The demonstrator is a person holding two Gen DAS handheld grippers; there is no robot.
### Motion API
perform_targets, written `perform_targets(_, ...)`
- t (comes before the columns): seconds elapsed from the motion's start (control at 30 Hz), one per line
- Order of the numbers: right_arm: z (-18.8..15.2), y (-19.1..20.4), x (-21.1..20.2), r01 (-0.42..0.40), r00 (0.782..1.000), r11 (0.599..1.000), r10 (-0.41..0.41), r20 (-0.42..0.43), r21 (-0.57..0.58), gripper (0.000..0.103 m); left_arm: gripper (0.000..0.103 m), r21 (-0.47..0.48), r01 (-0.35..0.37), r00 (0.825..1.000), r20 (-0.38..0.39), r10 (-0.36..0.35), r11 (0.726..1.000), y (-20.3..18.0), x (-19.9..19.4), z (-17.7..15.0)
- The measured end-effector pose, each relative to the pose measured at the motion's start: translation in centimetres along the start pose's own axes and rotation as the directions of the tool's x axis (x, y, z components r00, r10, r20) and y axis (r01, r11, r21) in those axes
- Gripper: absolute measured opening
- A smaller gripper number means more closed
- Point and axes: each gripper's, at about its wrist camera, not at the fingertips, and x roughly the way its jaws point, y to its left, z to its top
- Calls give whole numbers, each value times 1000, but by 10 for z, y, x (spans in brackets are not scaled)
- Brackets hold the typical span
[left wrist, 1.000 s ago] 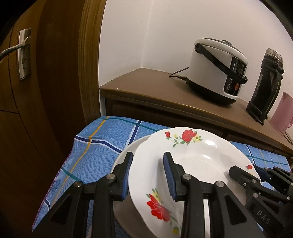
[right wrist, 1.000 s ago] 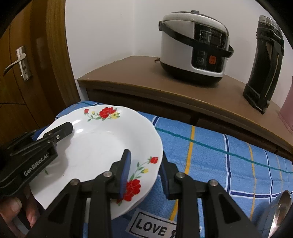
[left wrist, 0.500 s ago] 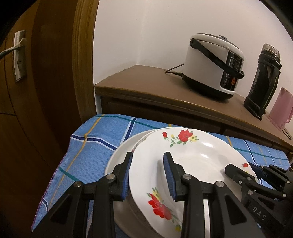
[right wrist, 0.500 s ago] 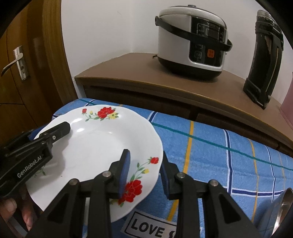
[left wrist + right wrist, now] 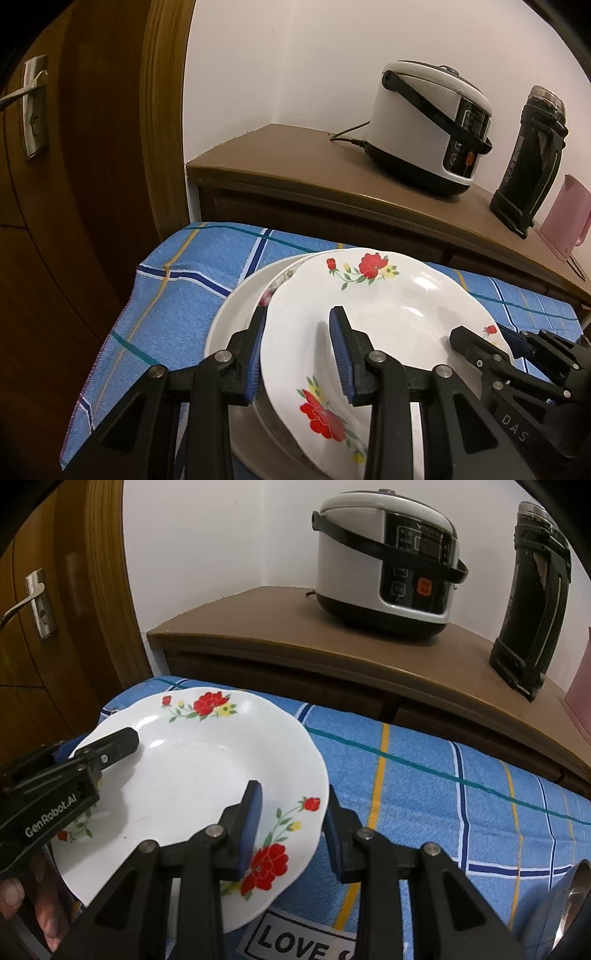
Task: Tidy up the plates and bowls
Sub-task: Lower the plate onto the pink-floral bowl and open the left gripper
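The left gripper (image 5: 301, 349) straddles the near-left rim of a white, scalloped deep plate with red rose sprays (image 5: 380, 328), one blue pad under the rim and one above it in the well; the pads stand apart with a gap showing, so the hold looks slack rather than clamped; just below and left of its fingers a plain white plate (image 5: 236, 314) and a second flowered rim lie stacked on the blue checked cloth (image 5: 184, 288); the right gripper (image 5: 291, 814) brackets the opposite rim beside a rose, jaws likewise parted and not pinching; beyond it a white and black rice cooker (image 5: 388, 557) sits on a brown wooden cabinet (image 5: 295, 635).
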Motion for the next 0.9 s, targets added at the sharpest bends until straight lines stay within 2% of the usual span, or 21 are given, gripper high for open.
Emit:
perform_targets(0.33,0,1,1,6,1000,1000,-6,-5,-12,34,36,-3,7,1000,-10,-7,1000,1,1,-1)
perform_targets(0.63,-2,4,1,6,1000,1000,-6,-15,-28,42,37,-16,18,1000,-8,-19,1000,3,-1,-2)
perform_targets(0.73,-4,7,-5,-9,1000,999,9,-4,-33,72,38,-16,23,1000,-9,-23,1000,3,-3,-3)
perform_targets(0.9,-3,10,-16,27,999,999,-26,18,-46,77,44,-12,31,999,-10,-31,999,2,-5,-4)
